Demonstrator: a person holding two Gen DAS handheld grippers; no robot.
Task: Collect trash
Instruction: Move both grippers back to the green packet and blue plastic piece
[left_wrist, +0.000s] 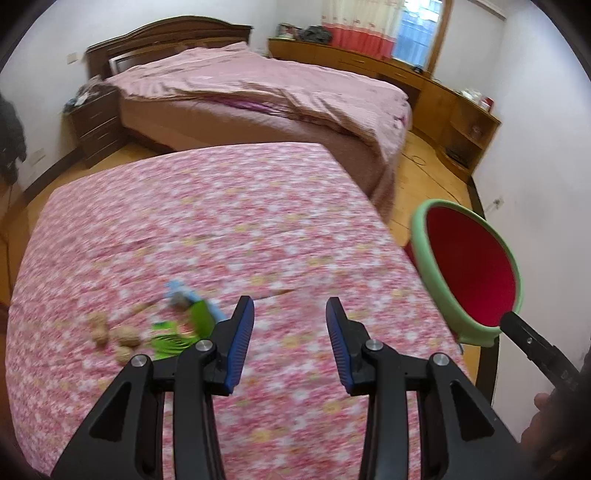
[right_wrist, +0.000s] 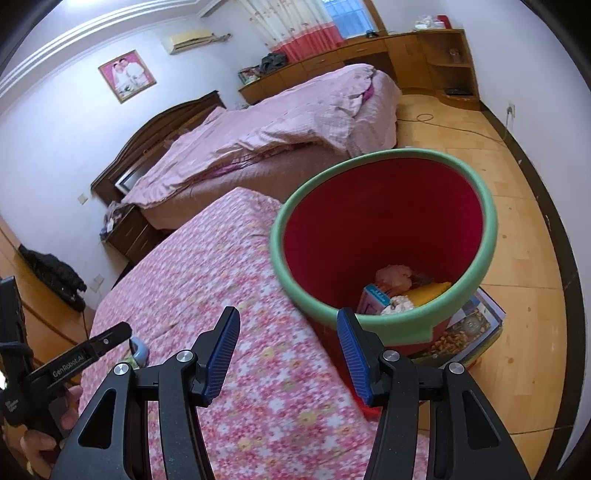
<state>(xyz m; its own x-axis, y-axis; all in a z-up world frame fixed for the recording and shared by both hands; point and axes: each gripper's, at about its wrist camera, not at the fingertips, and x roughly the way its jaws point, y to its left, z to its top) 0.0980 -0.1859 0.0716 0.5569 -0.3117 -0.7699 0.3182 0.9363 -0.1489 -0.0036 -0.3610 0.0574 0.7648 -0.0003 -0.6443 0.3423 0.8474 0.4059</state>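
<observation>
On the floral pink cloth (left_wrist: 221, 221), at the left, lie knobbly brown walnuts (left_wrist: 110, 334), then a ribbed green wrapper (left_wrist: 184, 328) and a crumpled pale-blue scrap (left_wrist: 181, 291), all blurred. The left gripper (left_wrist: 290, 343) hovers just right of them, its ridged blue pads apart with nothing between. Further right, the right gripper (right_wrist: 288, 354) also stands parted and empty; beside the cloth's edge sits the round red bin (right_wrist: 384, 206) with a smooth green rim, trash inside
</observation>
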